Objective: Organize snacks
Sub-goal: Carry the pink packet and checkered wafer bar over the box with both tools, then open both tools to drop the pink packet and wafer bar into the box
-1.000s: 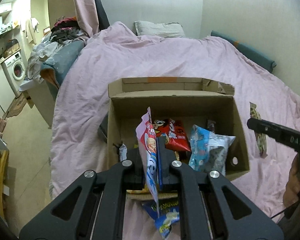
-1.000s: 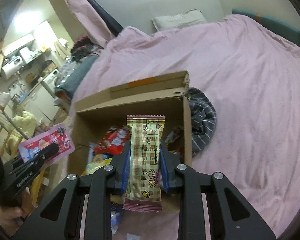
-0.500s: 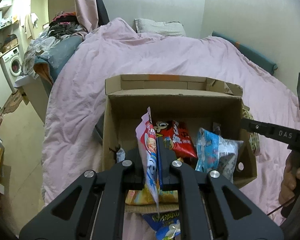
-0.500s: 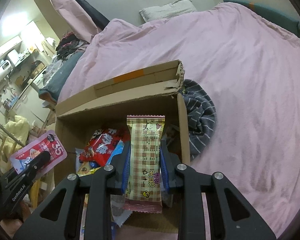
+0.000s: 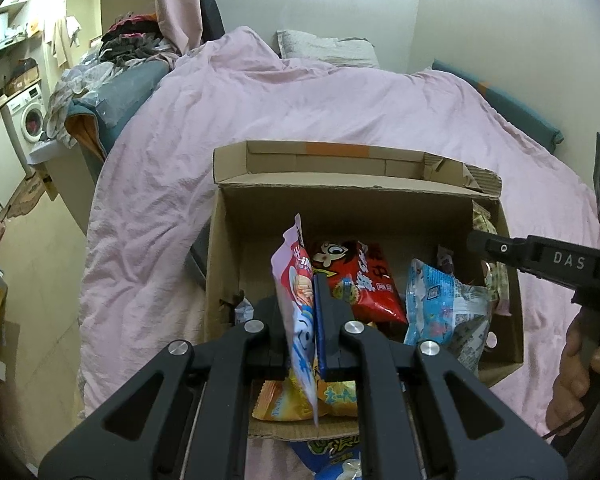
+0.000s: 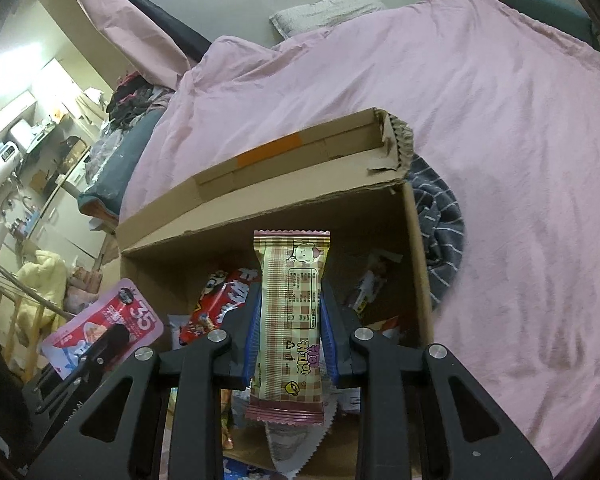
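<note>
An open cardboard box (image 5: 356, 204) (image 6: 260, 200) sits on a pink bed cover, holding a red snack bag (image 5: 360, 276) (image 6: 220, 300), a blue-and-clear packet (image 5: 448, 312) and a yellow bag (image 5: 292, 400). My left gripper (image 5: 314, 292) is shut on a thin pink-and-red pouch (image 5: 296, 280) held edge-on above the box's near side. The same pouch (image 6: 104, 328) shows at the lower left of the right wrist view. My right gripper (image 6: 290, 308) is shut on a tall plaid pink-and-cream snack bar (image 6: 292, 312), upright over the box's right half.
A striped grey cloth (image 6: 440, 224) lies against the box's right wall. A blue snack bag (image 5: 332, 460) lies on the cover in front of the box. A pillow (image 5: 328, 46) is at the bed's head. Clutter and a washing machine (image 5: 30, 120) stand left of the bed.
Both grippers have moved forward and down toward the box, which now looks larger and closer. Each still grips its snack as before.
</note>
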Demonstrator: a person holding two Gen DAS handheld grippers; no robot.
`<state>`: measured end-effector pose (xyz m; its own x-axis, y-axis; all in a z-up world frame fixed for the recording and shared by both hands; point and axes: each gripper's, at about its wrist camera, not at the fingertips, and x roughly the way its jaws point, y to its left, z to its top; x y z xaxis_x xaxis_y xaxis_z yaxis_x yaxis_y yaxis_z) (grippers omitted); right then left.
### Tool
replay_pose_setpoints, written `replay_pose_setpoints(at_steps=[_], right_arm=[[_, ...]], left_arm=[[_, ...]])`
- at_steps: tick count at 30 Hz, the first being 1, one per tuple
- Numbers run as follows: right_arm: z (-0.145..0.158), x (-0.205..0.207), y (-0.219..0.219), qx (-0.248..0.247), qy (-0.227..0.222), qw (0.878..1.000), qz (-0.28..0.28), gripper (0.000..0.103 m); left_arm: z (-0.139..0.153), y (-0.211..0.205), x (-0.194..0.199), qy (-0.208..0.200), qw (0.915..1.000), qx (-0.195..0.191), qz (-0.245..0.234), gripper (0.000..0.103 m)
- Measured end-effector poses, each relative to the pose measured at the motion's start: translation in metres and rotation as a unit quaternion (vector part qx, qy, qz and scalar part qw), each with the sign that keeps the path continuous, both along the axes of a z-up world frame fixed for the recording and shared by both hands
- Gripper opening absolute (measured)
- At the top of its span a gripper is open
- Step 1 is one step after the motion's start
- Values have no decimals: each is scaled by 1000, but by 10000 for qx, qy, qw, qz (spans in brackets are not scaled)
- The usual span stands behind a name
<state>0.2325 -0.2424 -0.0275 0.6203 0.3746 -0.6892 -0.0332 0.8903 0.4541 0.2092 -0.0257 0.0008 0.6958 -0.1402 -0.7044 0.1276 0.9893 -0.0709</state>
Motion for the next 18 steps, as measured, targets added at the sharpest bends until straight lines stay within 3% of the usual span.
replay_pose_setpoints(at_steps=[9,12,13,14,15,16,17,18], right_arm=[[-1,1,-4,150,19,9999,-73,31],[0,2,-10,255,-8,9995,-159,31],[0,2,-10,260,-3,9995,-171,34],[1,2,-11,248,-11,9995,-187,37],[2,1,-11,253,-35,9995,-175,50],[3,0,-11,273,-79,9995,-154,67],[4,-1,-11,264,-114,9994,-170,72],[6,-2,-11,224,-197,9994,-200,75]], left_arm=[[-3,-6,0,111,9999,75,21,8],[-2,-5,-1,121,9999,65,22,34],[-1,-4,-3,77,9999,54,49,36],[-1,-4,-4,50,9999,61,66,36],[0,-4,-4,40,9999,71,64,37],[1,-3,-4,37,9999,88,63,45],[2,-3,-4,27,9999,104,86,51],[3,-2,-5,-6,9999,111,127,65]])
